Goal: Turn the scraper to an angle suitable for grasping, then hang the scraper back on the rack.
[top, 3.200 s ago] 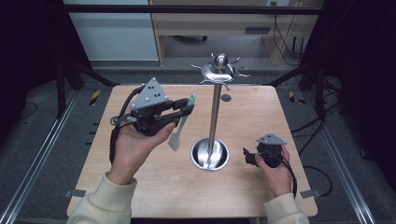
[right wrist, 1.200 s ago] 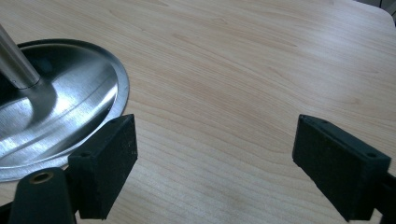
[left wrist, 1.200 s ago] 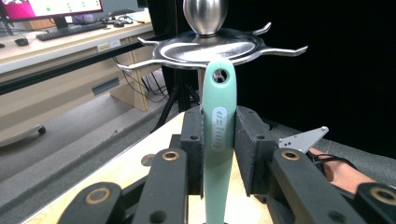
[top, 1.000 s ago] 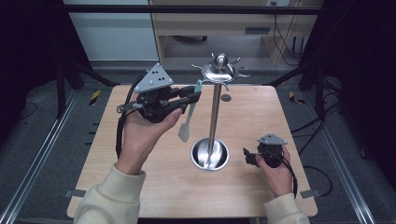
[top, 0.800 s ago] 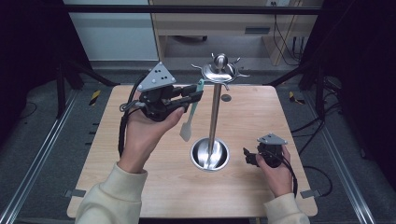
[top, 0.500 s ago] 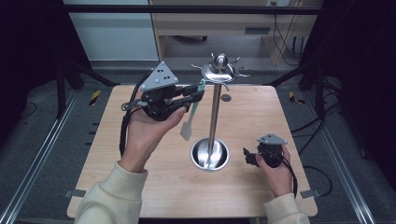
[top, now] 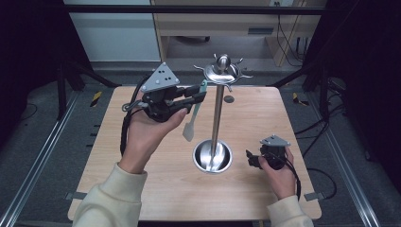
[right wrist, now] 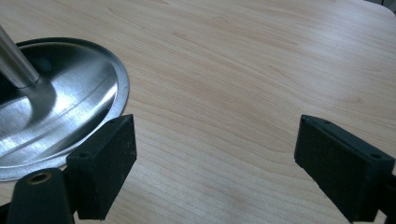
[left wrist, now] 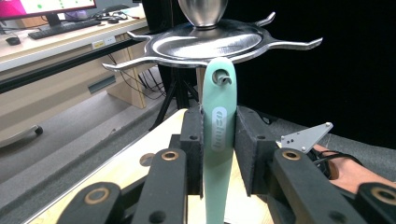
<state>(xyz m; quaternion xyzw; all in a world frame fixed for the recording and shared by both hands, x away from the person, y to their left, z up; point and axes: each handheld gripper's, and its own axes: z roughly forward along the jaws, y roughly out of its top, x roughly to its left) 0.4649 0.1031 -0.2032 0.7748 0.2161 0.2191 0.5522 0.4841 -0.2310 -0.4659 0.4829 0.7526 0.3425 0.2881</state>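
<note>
Hanging step. My left gripper (left wrist: 219, 154) had its fingers clamped on the mint spatula (left wrist: 218, 140), upper centre, its hole at a hook of the rack (left wrist: 210, 44). Next: seat it, release. Right gripper (right wrist: 215, 163) gaped wide over the bench (right wrist: 243, 93).

Spatula (top: 193, 116) in left claw (top: 201, 93) — beside rack (top: 219, 111)

Mint-green spatula (left wrist: 218, 140), silver steel rack (top: 218, 118), pale wood-grain table (top: 255, 113), black pads (right wrist: 343, 163).

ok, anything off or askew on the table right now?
Nothing stands out. The steel rack stands upright on the table, the left claw holds the mint spatula squarely at a hook, and the right claw rests open.
</note>
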